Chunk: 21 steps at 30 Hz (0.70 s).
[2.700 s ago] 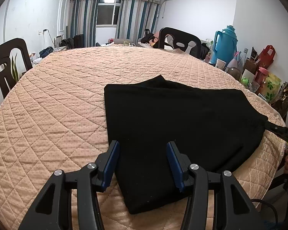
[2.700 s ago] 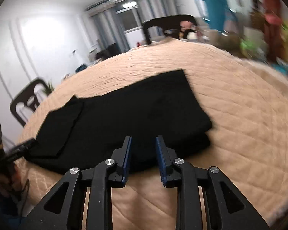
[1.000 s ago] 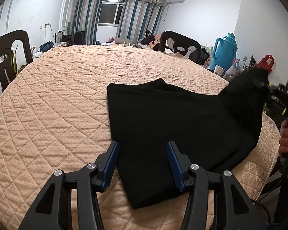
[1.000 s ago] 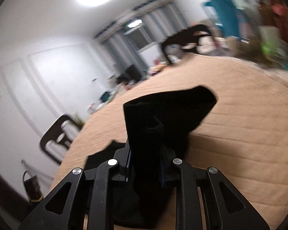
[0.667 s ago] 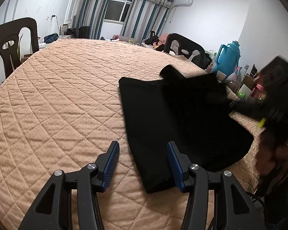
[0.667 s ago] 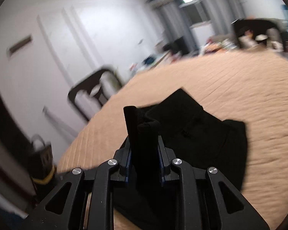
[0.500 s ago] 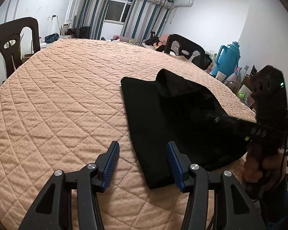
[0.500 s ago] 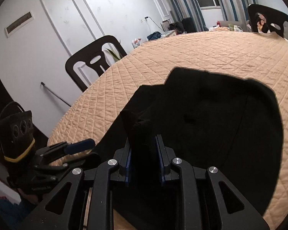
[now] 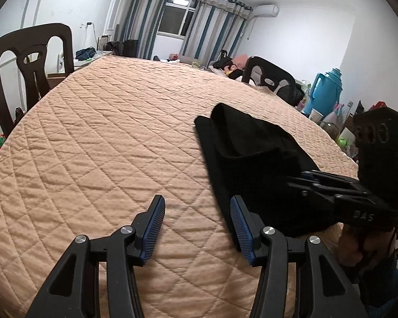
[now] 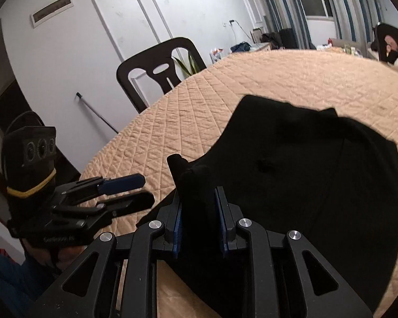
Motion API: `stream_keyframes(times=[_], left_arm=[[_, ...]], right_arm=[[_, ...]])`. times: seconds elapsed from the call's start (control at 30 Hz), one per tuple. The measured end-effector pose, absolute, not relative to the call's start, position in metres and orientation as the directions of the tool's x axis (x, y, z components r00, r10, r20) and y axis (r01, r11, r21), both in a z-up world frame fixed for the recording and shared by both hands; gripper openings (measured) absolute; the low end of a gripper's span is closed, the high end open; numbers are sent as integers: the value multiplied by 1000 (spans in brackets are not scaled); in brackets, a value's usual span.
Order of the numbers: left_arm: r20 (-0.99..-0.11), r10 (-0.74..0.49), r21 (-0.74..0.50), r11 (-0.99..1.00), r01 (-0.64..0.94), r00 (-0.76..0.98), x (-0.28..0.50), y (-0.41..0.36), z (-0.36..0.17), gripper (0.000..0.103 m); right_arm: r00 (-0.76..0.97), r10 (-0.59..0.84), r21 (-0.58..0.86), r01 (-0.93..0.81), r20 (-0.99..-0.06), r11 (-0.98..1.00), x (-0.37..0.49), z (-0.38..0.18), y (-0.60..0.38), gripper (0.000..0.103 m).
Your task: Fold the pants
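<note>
The right hand-held gripper [image 10: 200, 220] pinches the black pants [image 10: 305, 185], hiding the fold's edge; the left hand-held gripper [image 9: 197, 228] gapes empty.

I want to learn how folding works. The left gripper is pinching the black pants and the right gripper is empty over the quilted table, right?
Not quite: you swapped them. The right gripper is pinching a fold of the black pants, as the right wrist view shows. The left gripper is empty, its jaws apart over the quilted table, as the left wrist view shows.

Right gripper [image 10: 199, 206] carried pants [image 10: 305, 185] edge across, apparently folding it over; left gripper [image 9: 196, 228] shifted aside.
</note>
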State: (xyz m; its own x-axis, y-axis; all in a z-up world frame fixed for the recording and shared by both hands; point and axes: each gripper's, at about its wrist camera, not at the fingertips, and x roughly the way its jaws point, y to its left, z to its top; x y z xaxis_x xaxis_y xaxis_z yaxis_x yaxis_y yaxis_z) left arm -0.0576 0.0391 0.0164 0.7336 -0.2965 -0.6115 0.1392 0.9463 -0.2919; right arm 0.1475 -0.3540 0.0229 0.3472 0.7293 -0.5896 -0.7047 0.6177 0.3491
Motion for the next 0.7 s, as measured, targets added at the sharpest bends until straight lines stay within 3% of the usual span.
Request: stream_keyframes(times=[0.3,0.4,0.47,0.6,0.7], left_arm=[[-605,-290,-290,947,134,741,-57,40,19,54],[-600,-287,-293,948,129,746,-57,41,21,54],[-599,-285,-293,948,126,748,-57,43,22,54],[-588,-280,-291,948,125,758,-56,45,28,54],[-575,-282,-289,948,131,768,-55,44,33,54]], right_arm=[[365,717,293,-732,-594,615,137,18,-351,23],[357,716,272,-750,-601,602,133,19,-353,29],[340,728,269,-770,-595,579,129,20,-349,45],[325,749,264,-794,-577,548,119,29,-352,46],[354,782,304,-777,-512,551,120,39,-371,46]])
